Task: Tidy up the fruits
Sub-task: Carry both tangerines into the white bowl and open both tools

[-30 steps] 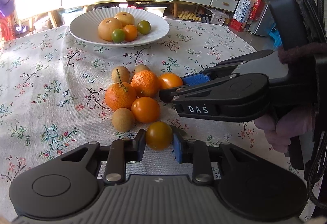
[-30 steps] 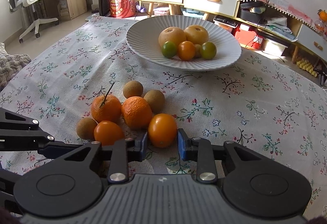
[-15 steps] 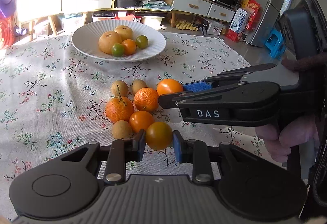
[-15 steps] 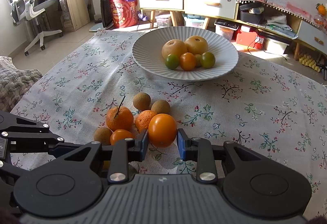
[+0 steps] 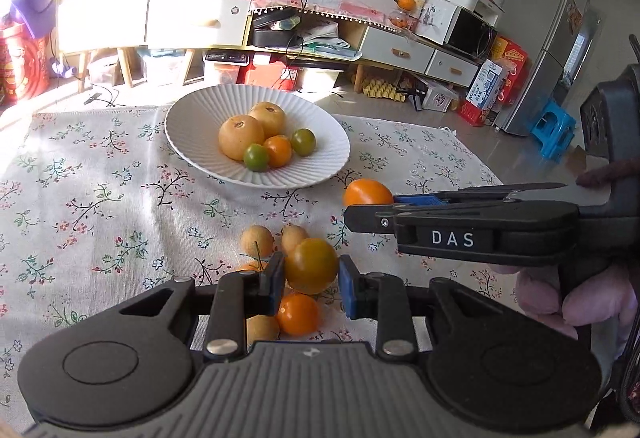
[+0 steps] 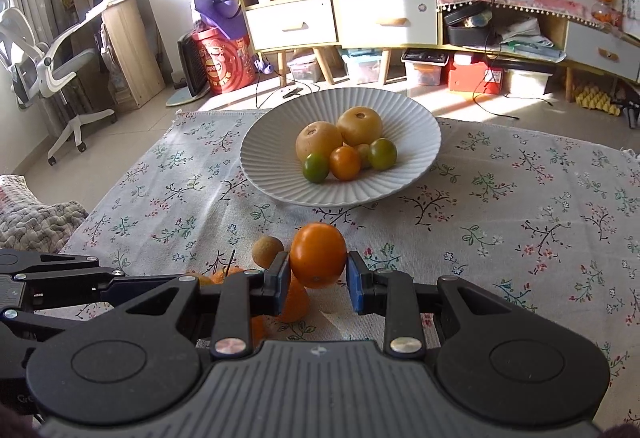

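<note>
A table carries a floral tablecloth (image 6: 520, 198). Directly on the cloth stands a white ribbed plate (image 6: 280, 182) at the far side. Nearer, a small group of loose fruits (image 5: 298, 314) lies on the cloth: some orange ones and some small brown ones (image 5: 257, 238), close together.

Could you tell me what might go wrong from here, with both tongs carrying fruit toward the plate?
The left tongs pinch a smooth round amber fruit only at its sides, so it could slip. The right tongs and their orange fruit sit close beside them and could collide. Dropped fruit might roll off the heaped plate.
</note>
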